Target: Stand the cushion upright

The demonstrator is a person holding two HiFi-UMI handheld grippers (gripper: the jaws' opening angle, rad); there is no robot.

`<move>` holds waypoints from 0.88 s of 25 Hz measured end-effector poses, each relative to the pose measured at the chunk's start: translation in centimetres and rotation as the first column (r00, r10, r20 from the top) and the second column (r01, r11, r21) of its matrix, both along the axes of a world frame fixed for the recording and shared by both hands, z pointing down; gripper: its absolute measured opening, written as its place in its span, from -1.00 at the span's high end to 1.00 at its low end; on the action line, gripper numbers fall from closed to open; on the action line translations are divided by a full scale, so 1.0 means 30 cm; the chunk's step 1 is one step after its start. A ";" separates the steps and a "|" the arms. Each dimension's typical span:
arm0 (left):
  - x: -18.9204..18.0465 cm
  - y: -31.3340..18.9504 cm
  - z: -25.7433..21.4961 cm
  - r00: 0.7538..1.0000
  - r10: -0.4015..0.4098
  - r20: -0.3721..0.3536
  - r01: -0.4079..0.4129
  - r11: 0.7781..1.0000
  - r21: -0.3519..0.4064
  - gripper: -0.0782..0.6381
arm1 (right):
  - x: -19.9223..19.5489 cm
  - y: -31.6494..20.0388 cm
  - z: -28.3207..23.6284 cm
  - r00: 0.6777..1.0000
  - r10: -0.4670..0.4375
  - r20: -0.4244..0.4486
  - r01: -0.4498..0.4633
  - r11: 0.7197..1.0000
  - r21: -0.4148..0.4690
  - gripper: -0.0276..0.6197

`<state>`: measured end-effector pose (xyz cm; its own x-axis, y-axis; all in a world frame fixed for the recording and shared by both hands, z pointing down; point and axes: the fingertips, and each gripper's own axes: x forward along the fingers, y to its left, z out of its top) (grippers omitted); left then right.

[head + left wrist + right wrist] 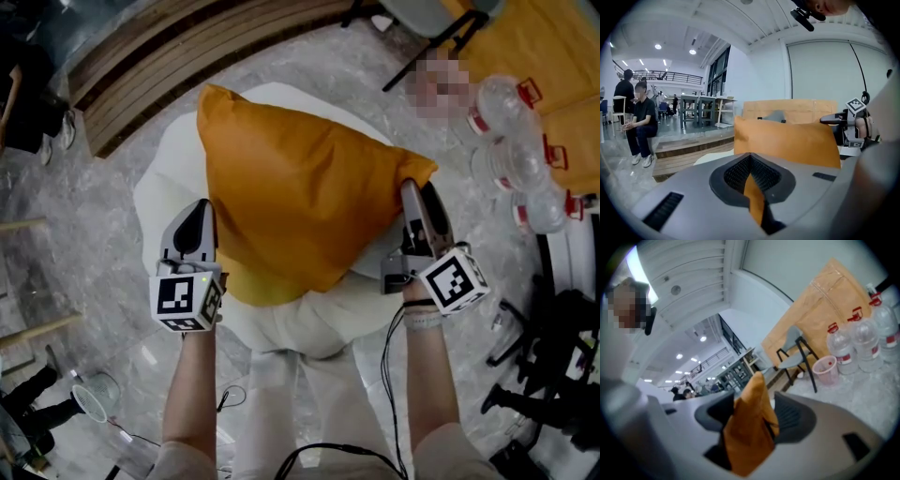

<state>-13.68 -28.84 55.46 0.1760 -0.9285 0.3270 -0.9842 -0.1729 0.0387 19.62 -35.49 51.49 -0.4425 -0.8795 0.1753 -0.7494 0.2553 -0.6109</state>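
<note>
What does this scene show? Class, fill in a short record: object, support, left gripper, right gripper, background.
object: orange cushion
support: white surface beneath it
left gripper: shut on one cushion corner
right gripper: jaws apart, the opposite cushion corner between them
background: water bottles on the floor at right

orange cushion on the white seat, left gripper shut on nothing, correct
No: the left gripper is shut on an edge of the orange cushion, pinched between its fingers, as the left gripper view shows. The white seat is correct.
</note>
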 end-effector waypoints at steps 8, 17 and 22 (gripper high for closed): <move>-0.006 0.099 -0.006 0.999 0.026 -0.022 -0.026 1.000 -0.015 0.71 | 0.031 0.099 -0.032 0.999 0.008 -0.036 -0.007 1.000 0.027 0.12; -0.058 0.203 -0.025 0.998 0.001 -0.063 -0.003 1.000 -0.022 0.71 | -0.085 0.243 -0.014 0.978 -0.143 -0.151 0.148 0.989 0.023 0.14; -0.076 0.260 -0.026 0.996 -0.006 -0.093 0.005 1.000 -0.018 0.71 | -0.162 0.320 -0.013 0.960 -0.211 -0.184 0.221 0.975 0.031 0.41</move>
<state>-15.97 -21.03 54.68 0.2014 -0.9236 0.3261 -0.9771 -0.1660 0.1331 14.75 -25.88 51.11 -0.5884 -0.7761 0.2269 -0.7688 0.4502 -0.4542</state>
